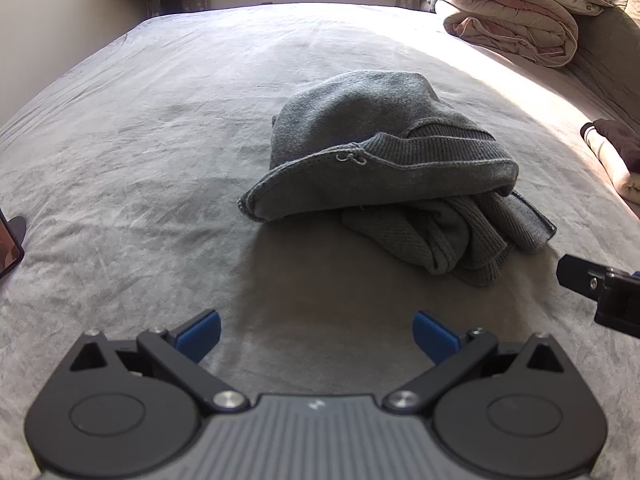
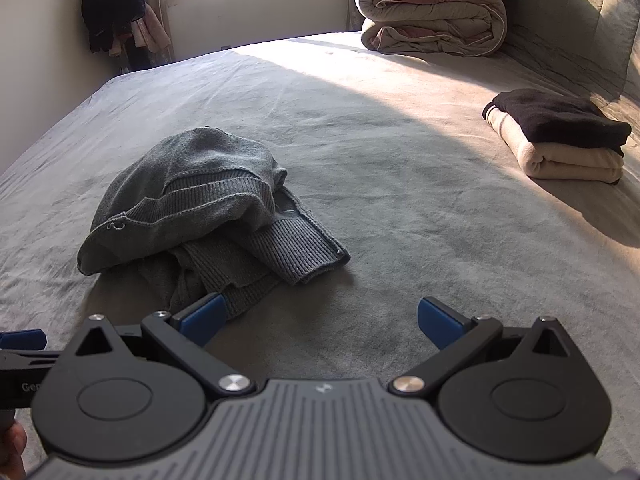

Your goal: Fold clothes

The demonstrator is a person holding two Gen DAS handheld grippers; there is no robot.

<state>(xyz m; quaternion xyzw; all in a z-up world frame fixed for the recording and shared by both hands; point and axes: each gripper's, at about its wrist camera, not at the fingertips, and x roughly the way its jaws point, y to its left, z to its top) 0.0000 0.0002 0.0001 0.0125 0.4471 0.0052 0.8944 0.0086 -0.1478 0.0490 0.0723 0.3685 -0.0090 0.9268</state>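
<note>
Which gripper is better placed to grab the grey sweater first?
Probably the right gripper: open, and its left finger already reaches the sweater near edge. The left gripper, also open, has bare bed between it and the sweater.

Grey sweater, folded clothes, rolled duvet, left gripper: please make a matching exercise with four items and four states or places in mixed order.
Items:
1. grey sweater
2. folded black and cream clothes
3. rolled duvet
4. left gripper

States:
A. open, holding nothing
B. neat stack at the bed's right side
C. crumpled heap mid-bed
D. bundled at the far right corner

Pairs: 1-C, 2-B, 3-D, 4-A
</note>
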